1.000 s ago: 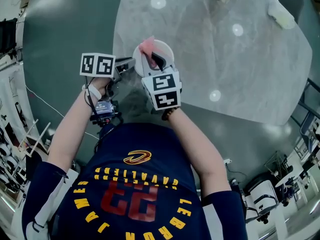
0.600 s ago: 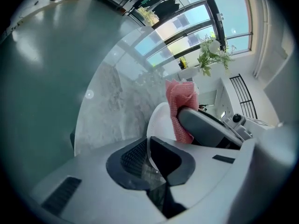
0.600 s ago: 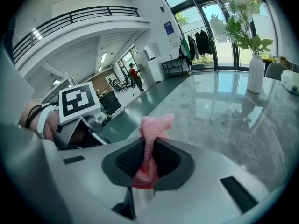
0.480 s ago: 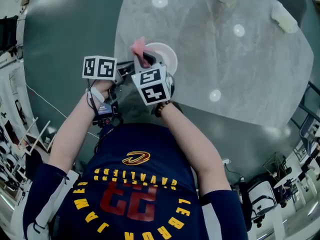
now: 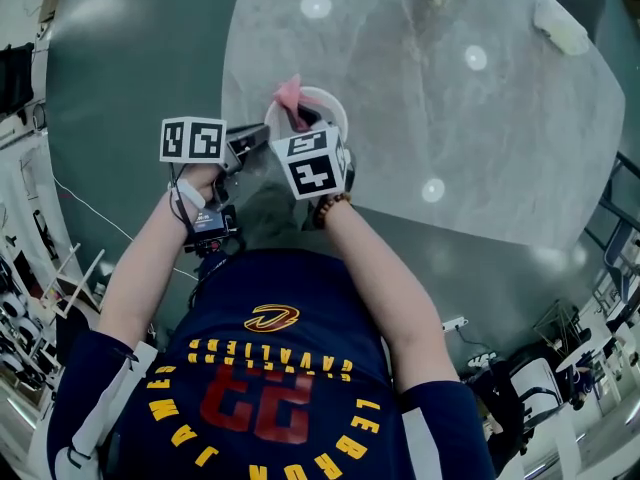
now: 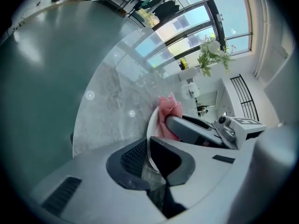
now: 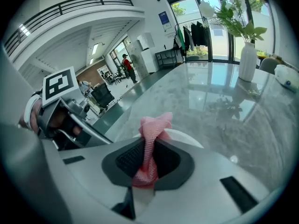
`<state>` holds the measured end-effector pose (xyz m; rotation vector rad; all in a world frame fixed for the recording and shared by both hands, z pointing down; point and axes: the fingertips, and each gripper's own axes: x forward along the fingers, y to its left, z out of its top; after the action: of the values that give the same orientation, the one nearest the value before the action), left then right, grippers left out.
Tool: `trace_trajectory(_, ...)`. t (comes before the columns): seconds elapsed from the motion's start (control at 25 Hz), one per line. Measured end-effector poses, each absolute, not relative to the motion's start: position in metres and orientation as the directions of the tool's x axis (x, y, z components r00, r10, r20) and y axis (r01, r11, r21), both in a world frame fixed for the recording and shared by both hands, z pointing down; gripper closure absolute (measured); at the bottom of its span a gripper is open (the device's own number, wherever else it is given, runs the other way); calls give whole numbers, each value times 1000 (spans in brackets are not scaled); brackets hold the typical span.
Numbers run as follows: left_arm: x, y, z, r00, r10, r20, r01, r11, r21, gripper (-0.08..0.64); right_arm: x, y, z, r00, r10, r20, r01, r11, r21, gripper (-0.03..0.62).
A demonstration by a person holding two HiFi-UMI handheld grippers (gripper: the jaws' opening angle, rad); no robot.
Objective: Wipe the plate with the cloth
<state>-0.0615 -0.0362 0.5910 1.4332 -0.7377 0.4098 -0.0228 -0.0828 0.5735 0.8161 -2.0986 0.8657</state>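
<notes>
A white plate (image 5: 325, 106) stands tilted near the marble table's near edge. My left gripper (image 5: 258, 144) is shut on its rim; in the left gripper view the thin rim (image 6: 150, 125) runs up from between the pads (image 6: 135, 157). My right gripper (image 5: 303, 120) is shut on a pink cloth (image 5: 290, 94) and holds it against the plate's face. In the right gripper view the cloth (image 7: 152, 134) is bunched between the jaws, with the plate (image 7: 189, 139) just behind. The cloth (image 6: 169, 115) also shows beside the right gripper's finger (image 6: 196, 130).
The round grey marble table (image 5: 480, 138) stretches away from me. At its far side are a white vase with flowers (image 7: 247, 59) and a pale soft object (image 5: 562, 26). Green floor (image 5: 130, 58) lies to the left.
My right gripper has come down with the pink cloth, closer onto the plate. My left hand has stayed at the plate's rim.
</notes>
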Motion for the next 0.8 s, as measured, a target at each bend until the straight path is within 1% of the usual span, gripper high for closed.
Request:
trace_trajectory(0.24,-64,-36,589,703,-175,690,-678,127,724,532,22,-92,574,-476,-317,821,-816,508,-277,546)
trace_trajectory(0.56,-65,-37,593,696,-183,695,-684,125,718,532,69,-100,572,-430,-389,815,-876,399,-271,546)
trace_trajectory(0.68,-65,-37,594,697,-188,692,-681,130,721,532,75,-102,567,-419,-415,807,-888,373,-268,546)
trace_trajectory(0.8,-66,-37,595,700,-193,687,-673,142,726,532,62,-100,554,-448,-435,781,-874,394,-283,546)
